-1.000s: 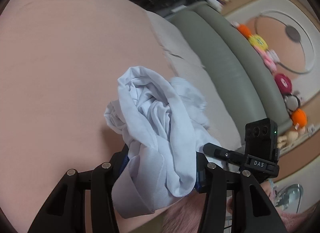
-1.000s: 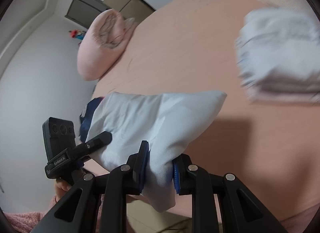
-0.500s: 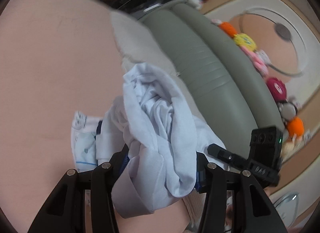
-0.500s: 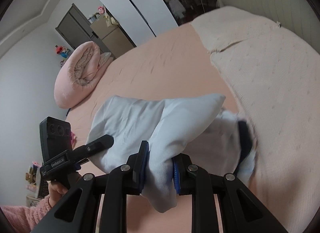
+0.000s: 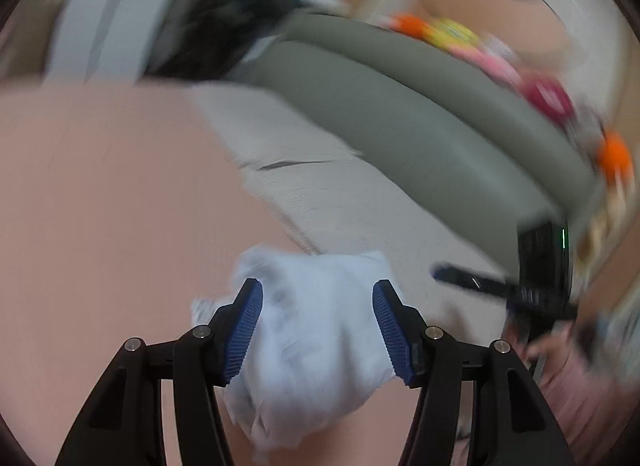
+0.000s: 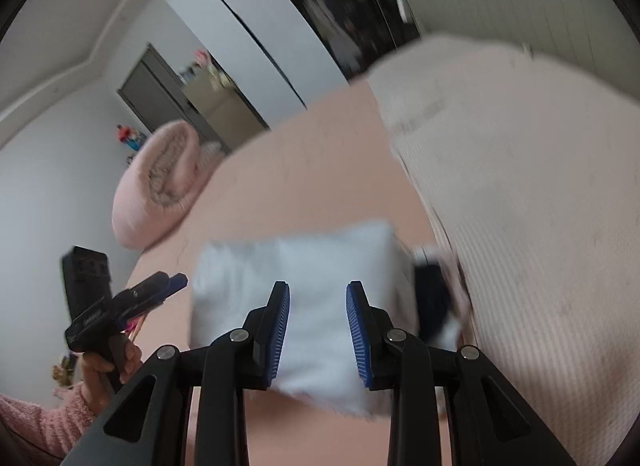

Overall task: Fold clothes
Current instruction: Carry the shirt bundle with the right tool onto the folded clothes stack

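Both claws letting go, white bundle dropping onto the bed

The left gripper point(image 5: 318, 330) is opening, its blue pads point(image 5: 245, 330) standing clear of the white garment point(image 5: 316, 350), which sits low centre of the left wrist frame, straight ahead between the jaws on the pink bedsheet point(image 5: 112, 205). The right gripper point(image 6: 318, 332) is opening too, with the folded bundle point(image 6: 304, 274) dead ahead at lower centre, its long axis running across the frame. Neither claw looks nearer; each appears ready to pull straight back from the cloth, a blurry call.
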